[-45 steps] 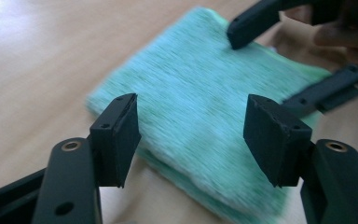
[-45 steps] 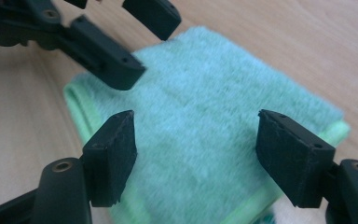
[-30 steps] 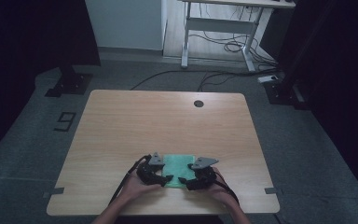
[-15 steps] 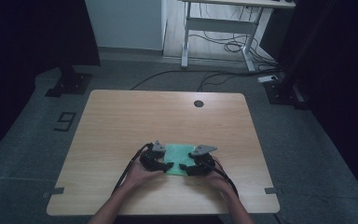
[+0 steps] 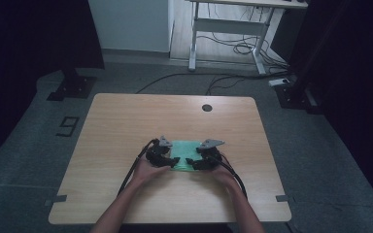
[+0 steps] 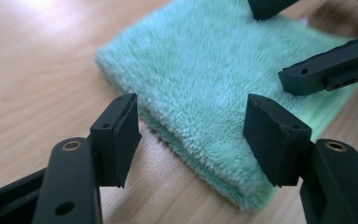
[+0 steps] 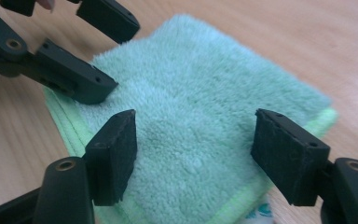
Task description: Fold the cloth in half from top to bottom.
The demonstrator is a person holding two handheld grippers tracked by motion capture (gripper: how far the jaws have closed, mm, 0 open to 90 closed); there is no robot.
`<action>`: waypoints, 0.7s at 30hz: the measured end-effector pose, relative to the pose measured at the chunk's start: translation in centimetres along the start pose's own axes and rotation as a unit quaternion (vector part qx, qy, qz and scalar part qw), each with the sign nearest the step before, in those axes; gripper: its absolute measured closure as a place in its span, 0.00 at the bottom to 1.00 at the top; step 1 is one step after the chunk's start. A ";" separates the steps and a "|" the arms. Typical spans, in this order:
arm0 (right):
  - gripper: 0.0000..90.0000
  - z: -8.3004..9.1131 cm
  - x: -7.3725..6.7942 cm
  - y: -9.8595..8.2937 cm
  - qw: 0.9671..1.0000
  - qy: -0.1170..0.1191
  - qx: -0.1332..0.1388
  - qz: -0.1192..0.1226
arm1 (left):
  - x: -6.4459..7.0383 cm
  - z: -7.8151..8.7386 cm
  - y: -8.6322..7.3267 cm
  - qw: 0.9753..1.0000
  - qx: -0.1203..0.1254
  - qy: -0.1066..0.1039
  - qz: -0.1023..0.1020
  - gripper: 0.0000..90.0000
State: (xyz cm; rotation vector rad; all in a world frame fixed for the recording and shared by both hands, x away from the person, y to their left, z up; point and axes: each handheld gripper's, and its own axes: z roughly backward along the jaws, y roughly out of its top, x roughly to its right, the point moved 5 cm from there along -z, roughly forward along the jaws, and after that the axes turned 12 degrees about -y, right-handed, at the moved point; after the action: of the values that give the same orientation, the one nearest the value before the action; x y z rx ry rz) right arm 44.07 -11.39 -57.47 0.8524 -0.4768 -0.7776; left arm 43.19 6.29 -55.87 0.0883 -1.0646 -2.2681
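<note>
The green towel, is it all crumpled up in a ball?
No, the green towel lies folded flat on the wooden table, with its layered edges showing in the left gripper view.

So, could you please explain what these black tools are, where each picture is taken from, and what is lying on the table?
A person holds a two-jawed tool in each hand: the left hand-held gripper and the right hand-held gripper. One camera looks down from above on the wooden table. The other two cameras ride on the tools and look along their black jaws. A folded green towel lies flat on the table between the tools. Both tools are open with their jaws at the towel's edges, and nothing is held yet.
</note>
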 end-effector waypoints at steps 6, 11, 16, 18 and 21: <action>0.34 2.5 -0.6 -0.1 1.000 -0.001 0.028 -0.004 | 1.4 2.9 -0.1 1.000 0.028 0.003 -0.012 0.41; 0.34 4.0 -1.2 -0.8 0.999 -0.010 0.034 -0.010 | 2.8 4.9 -1.0 0.999 0.041 0.003 -0.018 0.40; 0.34 5.7 -1.6 -1.7 0.999 -0.017 0.040 -0.019 | 3.8 6.2 -2.4 0.999 0.047 -0.003 -0.019 0.40; 0.34 6.4 -1.7 -2.1 0.999 -0.017 0.047 -0.020 | 4.1 6.6 -3.1 0.999 0.050 -0.005 -0.018 0.40; 0.34 7.5 -1.7 -2.7 0.998 -0.019 0.053 -0.026 | 4.3 7.0 -4.1 0.998 0.052 -0.006 -0.015 0.40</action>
State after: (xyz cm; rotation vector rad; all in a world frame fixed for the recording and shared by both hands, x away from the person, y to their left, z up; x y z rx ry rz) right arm 36.95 -14.82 -55.36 0.9528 -0.5350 -0.8230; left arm 35.48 10.57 -53.26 0.1362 -1.1954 -2.2417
